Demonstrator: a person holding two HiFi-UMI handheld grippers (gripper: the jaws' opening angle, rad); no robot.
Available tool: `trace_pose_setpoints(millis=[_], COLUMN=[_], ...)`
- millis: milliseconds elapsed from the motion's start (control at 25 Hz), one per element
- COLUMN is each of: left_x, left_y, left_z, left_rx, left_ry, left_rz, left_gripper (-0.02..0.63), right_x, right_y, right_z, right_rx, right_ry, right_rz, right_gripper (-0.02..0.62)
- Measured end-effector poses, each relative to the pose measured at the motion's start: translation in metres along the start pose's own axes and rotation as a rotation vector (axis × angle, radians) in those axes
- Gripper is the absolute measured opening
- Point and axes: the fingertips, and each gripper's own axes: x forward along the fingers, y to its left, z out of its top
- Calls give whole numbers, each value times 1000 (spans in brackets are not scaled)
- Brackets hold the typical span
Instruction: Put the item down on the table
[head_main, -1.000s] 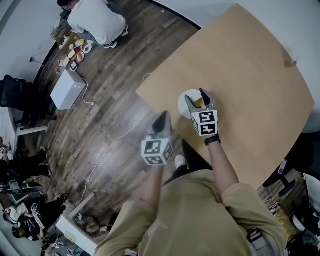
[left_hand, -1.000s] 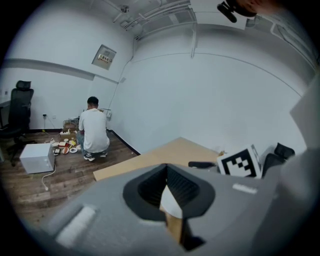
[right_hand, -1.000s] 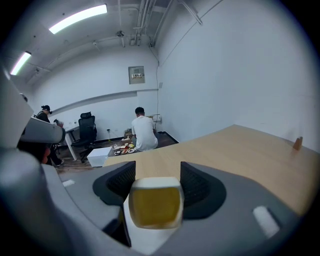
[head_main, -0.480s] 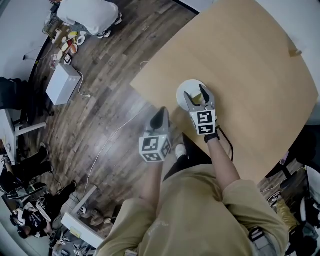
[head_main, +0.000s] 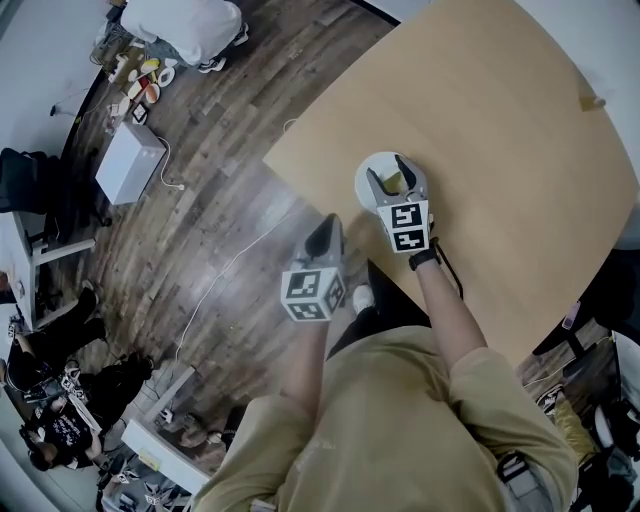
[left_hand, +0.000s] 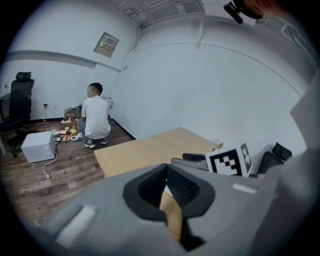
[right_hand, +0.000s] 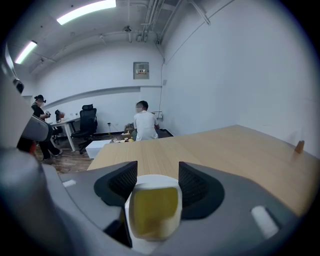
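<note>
The right gripper (head_main: 386, 168) has grey plastic jaws lined with black ribbed pads. They stand wide and have just been closing. Between them is a white, round-cornered piece with a flat yellow face (right_hand: 152, 210), smooth and matte. Its two sides lie against the pads, so the gripper is clamped on it.

Under and behind the piece is a smooth white round dish (head_main: 384, 158). Whether the piece already rests in the dish cannot be told. The dish lies on the pale wood-grain counter (head_main: 500, 150), close to its near edge.

The left gripper (left_hand: 166, 169) has the same grey body and ribbed pads. Its tips are together with nothing between them, and it hangs over the floor just beside the counter.

A small brown thing (head_main: 590, 101) stands at the counter's far side. The floor (head_main: 230, 150) is dark, glossy planks and the walls are plain white. A person in a white shirt (left_hand: 96, 117) crouches by small coloured things, near a white box with a cable (head_main: 130, 165) and a black office chair (left_hand: 20, 100).
</note>
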Motion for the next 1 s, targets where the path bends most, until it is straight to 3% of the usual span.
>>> trace_pose_setpoints(millis=[280,600,720,880,1000], left_x=[-3,-24,-37,-57,-71], left_y=[1,-14,-25,-48,-66], left_z=[-8,17,34,63,74], left_rx=[-16,-14,9,134,189], left_ry=[8,-57,-121,-280,-332], left_rz=[12,-15,-50,-96,-90], left_gripper=[2,2,2,2,2], right_x=[7,-55,-99,-153,-188], right_y=[10,8,9,17,20], right_z=[-1,38,56,74,85], right_rx=[-82,54,119,141,129], right_ry=[47,-78,-152,-238,-283], right_rz=[68,4,-29,-51,-62], right_gripper=[305,311,286,225,206])
